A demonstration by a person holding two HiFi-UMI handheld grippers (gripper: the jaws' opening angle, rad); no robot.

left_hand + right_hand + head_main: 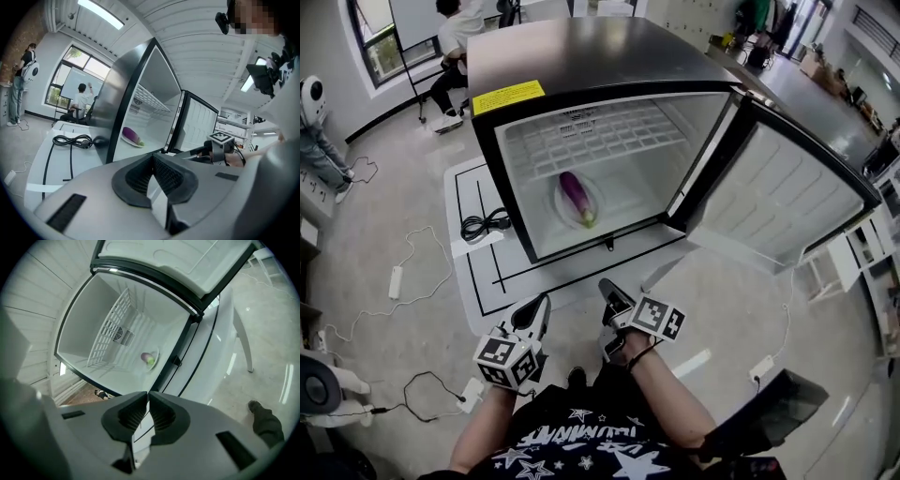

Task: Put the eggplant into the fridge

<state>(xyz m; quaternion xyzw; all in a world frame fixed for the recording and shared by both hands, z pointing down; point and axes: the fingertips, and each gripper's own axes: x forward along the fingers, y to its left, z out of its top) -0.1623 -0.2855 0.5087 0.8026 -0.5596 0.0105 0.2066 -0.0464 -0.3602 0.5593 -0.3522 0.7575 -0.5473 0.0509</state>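
Head view: eggplant on plate inside fridge, door open. Left gripper, right gripper near fridge front, jaws closed, empty. Remaining: probably shut door.

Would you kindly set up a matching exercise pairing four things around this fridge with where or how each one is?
1 eggplant
2 fridge door
3 black cable
4 yellow label

a swung open
b on the top front edge of the fridge
c on a plate inside the fridge
d coiled on the white table beside the fridge

Pairs: 1-c, 2-a, 3-d, 4-b
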